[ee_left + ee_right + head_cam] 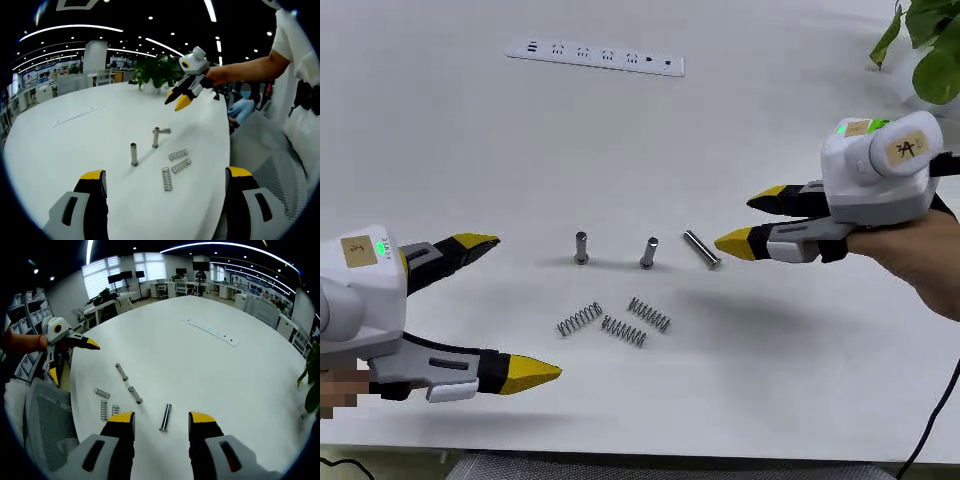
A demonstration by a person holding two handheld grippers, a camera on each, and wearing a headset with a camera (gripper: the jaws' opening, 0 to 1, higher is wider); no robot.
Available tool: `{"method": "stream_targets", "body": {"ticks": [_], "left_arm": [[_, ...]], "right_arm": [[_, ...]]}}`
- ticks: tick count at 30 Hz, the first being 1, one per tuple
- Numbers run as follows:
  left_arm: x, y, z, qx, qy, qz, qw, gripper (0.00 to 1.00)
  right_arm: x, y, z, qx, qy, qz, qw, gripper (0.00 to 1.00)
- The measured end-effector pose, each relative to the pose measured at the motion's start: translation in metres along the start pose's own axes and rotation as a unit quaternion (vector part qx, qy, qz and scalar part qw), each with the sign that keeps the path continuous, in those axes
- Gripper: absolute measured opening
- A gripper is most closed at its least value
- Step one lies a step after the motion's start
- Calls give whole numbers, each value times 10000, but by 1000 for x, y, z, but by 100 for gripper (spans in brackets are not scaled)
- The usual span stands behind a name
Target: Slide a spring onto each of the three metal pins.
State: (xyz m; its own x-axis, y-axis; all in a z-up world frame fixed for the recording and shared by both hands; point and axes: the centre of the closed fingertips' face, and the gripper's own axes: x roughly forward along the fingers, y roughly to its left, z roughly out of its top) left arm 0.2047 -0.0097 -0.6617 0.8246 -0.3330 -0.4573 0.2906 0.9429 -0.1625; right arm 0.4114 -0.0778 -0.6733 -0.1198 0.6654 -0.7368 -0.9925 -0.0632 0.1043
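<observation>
Both pairs of jaws stand spread wide and hold nothing. We find the right gripper closest to the fallen pin. In the right gripper view this pin lies just ahead of the yellow tips and between them, its long axis running nearly the way the jaws point, so they would close across its shaft. Farther out from these jaws, the middle pin and the end pin stand upright in a row with it. The three springs lie on their sides close together, ahead of the left gripper and within the span of its jaws, nearer to it than to the right one. We judge the left side better placed to fetch a spring, the right to lift or steady the fallen pin. The pins are smooth, bright metal rods, round and likely to roll. The springs are light, open coils of fine wire that may squash or skid. The white surface looks smooth and plain.
</observation>
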Motion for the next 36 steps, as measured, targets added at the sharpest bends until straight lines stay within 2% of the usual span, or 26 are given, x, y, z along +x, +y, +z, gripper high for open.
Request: {"method": "stream_targets", "body": {"ticks": [7, 14, 21, 25, 36], "left_arm": [[1, 1, -1, -26, -43, -19, 10000, 100], [1, 0, -2, -72, -38, -4, 10000, 100], [2, 1, -3, -91, -38, -18, 9999, 100], [1, 4, -6, -113, -43, -6, 9999, 100], [2, 4, -7, -169, -54, -12, 9998, 100]], "right_arm": [[14, 3, 4, 75, 298, 4, 9995, 34], [35, -1, 0, 133, 689, 45, 9975, 30], [50, 1, -7, 162, 1018, 57, 9947, 26], [61, -6, -15, 138, 1254, 14, 9920, 25], [76, -7, -23, 203, 1545, 55, 9878, 20]]}}
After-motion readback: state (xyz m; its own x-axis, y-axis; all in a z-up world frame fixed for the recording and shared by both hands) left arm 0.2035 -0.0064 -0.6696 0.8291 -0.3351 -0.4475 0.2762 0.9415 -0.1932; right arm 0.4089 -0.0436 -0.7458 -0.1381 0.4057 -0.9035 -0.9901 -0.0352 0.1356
